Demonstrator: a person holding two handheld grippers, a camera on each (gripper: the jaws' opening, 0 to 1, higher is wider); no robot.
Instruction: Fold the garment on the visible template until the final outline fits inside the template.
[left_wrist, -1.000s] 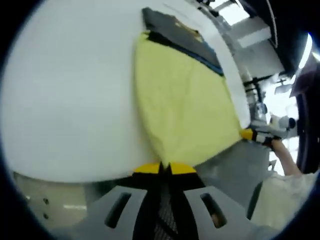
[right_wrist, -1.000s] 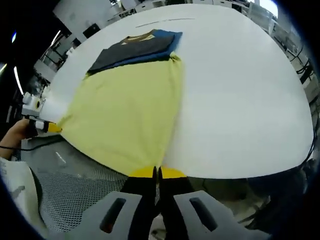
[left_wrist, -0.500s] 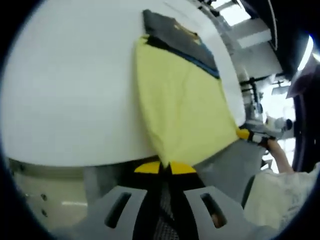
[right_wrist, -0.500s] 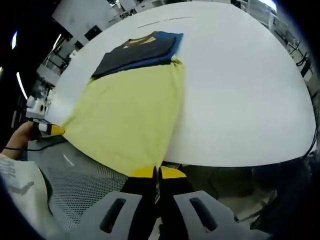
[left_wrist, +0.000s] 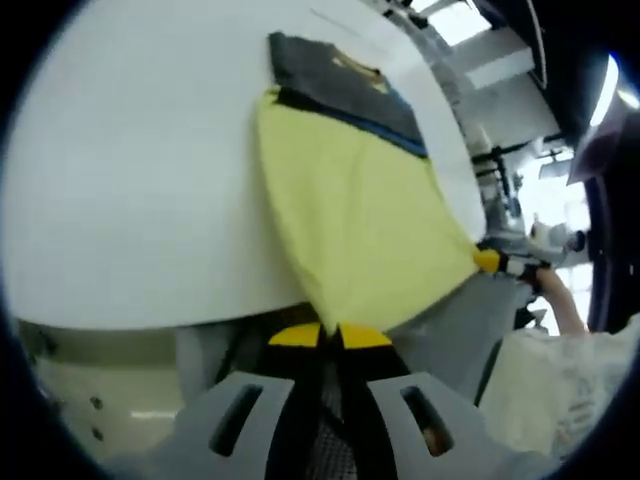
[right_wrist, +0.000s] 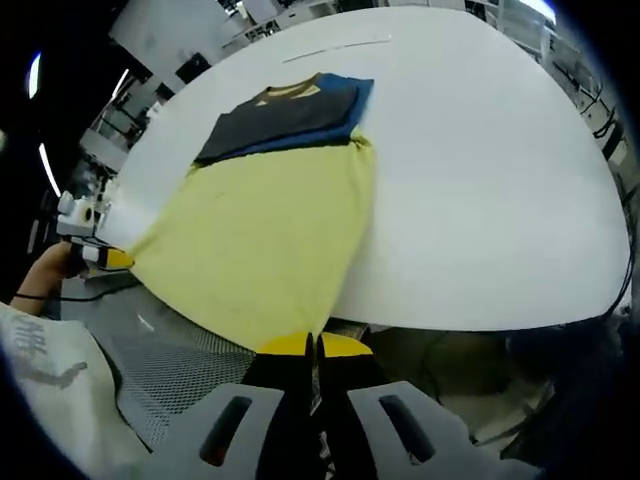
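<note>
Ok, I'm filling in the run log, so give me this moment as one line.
left gripper: shut on yellow garment corner | right gripper: shut on other corner | garment stretched past white table edge | dark folded clothes beyond

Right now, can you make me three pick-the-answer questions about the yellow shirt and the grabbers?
1. Where does the dark folded pile lie?
A. at the yellow garment's far end
B. on the floor
C. between the jaws

2. What colour is the stretched garment?
A. red
B. yellow
C. white

3. How do the right gripper's jaws stand?
A. wide open
B. shut on the garment's corner
C. shut on the dark pile

Answers:
1 A: it touches the garment's far edge on the white table.
2 B: the cloth is pale yellow in both views.
3 B: the yellow tips meet on the cloth; the left gripper does likewise.
</note>
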